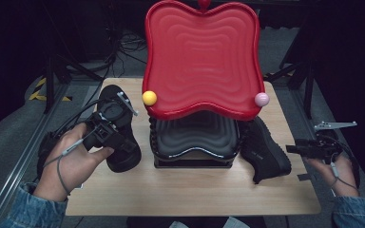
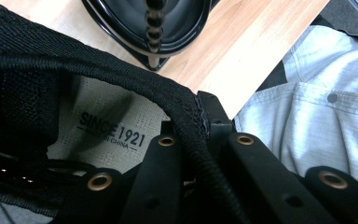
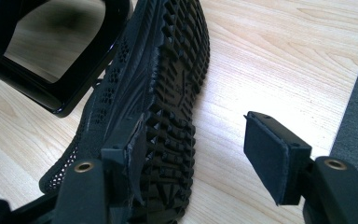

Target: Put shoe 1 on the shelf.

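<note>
One hand-held gripper [image 2: 193, 154] clamping shoe collar [image 2: 121, 79], other [image 3: 191, 158] wide

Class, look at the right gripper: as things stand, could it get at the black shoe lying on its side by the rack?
Probably yes. The right gripper is open beside the shoe, whose sole faces it, with bare table between and nothing blocking.

A light wooden rectangular table [image 1: 195, 190] carries a black tiered stand with a red wavy apple-shaped tray [image 1: 202, 61] at its middle. Left of the stand lies a black shoe [image 1: 123, 152]; right of it, touching its base, another black mesh shoe [image 1: 266, 152] lies on its side.
</note>
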Demonstrator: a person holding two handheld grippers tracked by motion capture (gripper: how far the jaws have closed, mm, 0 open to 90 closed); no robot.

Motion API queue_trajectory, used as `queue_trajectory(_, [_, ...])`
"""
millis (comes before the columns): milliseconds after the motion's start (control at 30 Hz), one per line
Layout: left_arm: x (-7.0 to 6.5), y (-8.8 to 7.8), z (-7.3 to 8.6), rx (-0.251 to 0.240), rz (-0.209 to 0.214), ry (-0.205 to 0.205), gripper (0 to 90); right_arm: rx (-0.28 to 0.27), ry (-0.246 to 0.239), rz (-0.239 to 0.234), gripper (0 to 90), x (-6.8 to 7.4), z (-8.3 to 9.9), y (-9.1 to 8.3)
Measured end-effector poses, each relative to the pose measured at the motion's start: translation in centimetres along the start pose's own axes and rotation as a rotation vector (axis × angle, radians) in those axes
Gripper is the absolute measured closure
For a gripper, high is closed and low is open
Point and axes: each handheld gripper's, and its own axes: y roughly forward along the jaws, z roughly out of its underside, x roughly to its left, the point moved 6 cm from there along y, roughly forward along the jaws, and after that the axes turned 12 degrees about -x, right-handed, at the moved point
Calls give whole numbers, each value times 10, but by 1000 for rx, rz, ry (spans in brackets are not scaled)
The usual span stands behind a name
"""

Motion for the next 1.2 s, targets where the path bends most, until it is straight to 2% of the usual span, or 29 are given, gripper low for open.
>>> queue_trajectory(33, [-1,-7,-5,-2,-6,11,876,-1,3,-1,395,0,0,0])
queue_trajectory(133, [-2,-16,-10,-7,-15,21,877,0,4,-2,394,-1,0,0])
queue_trajectory(233, [-5,-24,-15,2,-45,30,878,15,6,-4,389,0,3,1])
queue_trajectory(467, [-8,-41,-23,-8,-61,45,876,10,8,0,389,-2,3,0])
queue_trajectory(567, [-11,-51,-30,-17,-80,69,876,12,10,-3,389,-1,3,0])
queue_trajectory(767, [-17,-64,-39,-14,-102,90,878,15,6,-11,387,0,4,1])
queue_trajectory(1200, [-26,-100,-63,-55,-152,139,876,8,14,-9,387,-2,4,-2])
